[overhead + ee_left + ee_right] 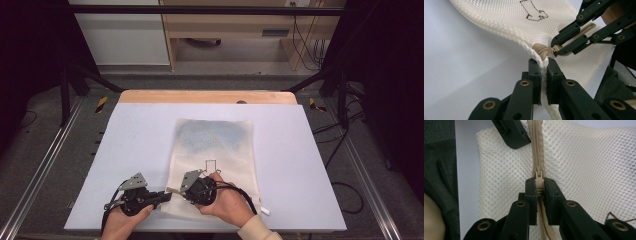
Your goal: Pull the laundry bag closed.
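Here, left gripper (544,75) clamped on mesh bag (506,22) edge, right gripper (539,192) pinching zipper pull (539,182)

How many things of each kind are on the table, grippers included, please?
Mesh bag with zipper: 1
Grippers: 2, the left gripper shut on the bag's edge, the right gripper shut on the zipper pull
Table mat: 1
Total: 4

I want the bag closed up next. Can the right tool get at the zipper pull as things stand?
Yes, it seems so: the right tool is already shut on the zipper pull, while the left tool pinches the mesh bag edge beside the zipper end. Nothing blocks it.
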